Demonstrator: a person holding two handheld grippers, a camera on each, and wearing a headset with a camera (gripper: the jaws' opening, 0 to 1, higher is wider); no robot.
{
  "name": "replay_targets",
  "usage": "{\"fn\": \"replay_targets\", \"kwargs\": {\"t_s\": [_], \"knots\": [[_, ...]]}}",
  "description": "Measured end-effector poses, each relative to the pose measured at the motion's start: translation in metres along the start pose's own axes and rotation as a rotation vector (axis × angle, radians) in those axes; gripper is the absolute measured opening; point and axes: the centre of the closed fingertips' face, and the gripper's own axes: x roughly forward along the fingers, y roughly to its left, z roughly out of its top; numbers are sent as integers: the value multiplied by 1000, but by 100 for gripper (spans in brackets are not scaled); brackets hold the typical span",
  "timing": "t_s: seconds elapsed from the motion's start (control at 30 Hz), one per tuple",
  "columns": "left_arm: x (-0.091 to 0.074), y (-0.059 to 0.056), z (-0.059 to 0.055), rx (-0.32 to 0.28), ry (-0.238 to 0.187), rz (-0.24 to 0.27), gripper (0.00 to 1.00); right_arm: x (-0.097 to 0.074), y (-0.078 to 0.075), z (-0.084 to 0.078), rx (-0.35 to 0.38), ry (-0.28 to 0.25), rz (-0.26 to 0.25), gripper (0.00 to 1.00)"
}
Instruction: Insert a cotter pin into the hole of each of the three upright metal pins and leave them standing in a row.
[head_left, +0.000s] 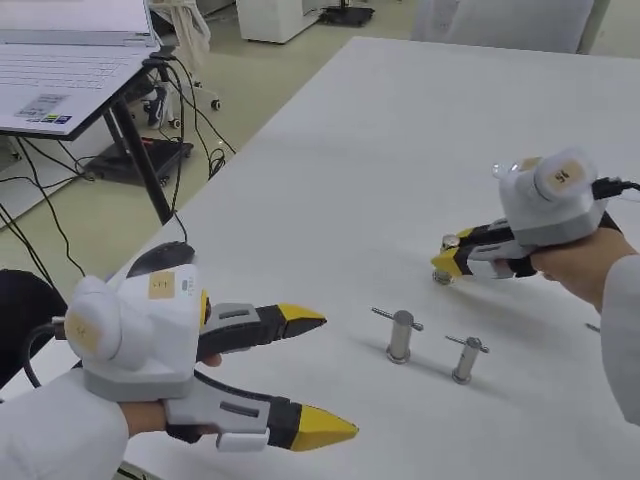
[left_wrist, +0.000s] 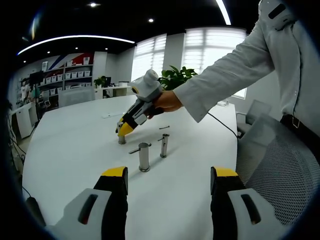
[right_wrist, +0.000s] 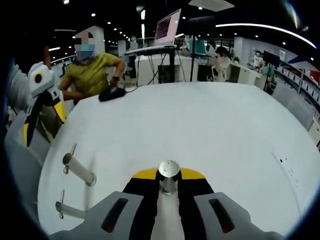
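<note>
Two upright metal pins (head_left: 400, 336) (head_left: 465, 359) stand side by side on the white table (head_left: 330, 170), each with a cotter pin through its top. A third metal pin (head_left: 444, 272) stands farther back, and my right gripper (head_left: 448, 263) is shut on it. The right gripper view shows that pin's round top (right_wrist: 169, 169) between the yellow tips of the right gripper (right_wrist: 169, 177). My left gripper (head_left: 314, 375) hovers open and empty near the table's front edge, its jaws wide apart. In the left gripper view, the left gripper (left_wrist: 170, 175) faces the cottered pins (left_wrist: 144, 156) (left_wrist: 164, 145).
A small loose piece, perhaps a cotter pin (left_wrist: 164, 127), lies on the table beyond the pins. A black mouse (head_left: 160, 258) sits at the table's left edge. Off the table stands a laptop (head_left: 65, 60) with cables below. A person in yellow (right_wrist: 92, 75) sits across.
</note>
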Motion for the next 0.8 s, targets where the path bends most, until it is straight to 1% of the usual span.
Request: {"fn": "replay_targets", "kwargs": {"t_s": [0.17, 0.27, 0.4, 0.53, 0.8], "knots": [[1, 0, 0, -2, -2, -2, 66, -1, 0, 0, 10, 2, -3, 14], [2, 0, 1, 0, -6, -4, 66, -2, -1, -1, -4, 9, -10, 13], [3, 1, 2, 2, -7, -5, 66, -6, -3, -3, -3, 18, -17, 13], [3, 0, 3, 5, -8, -7, 66, -13, -2, -6, 4, 25, -10, 12], [7, -3, 6, 13, -14, -15, 66, -30, 4, -6, 11, 9, -9, 12]]}}
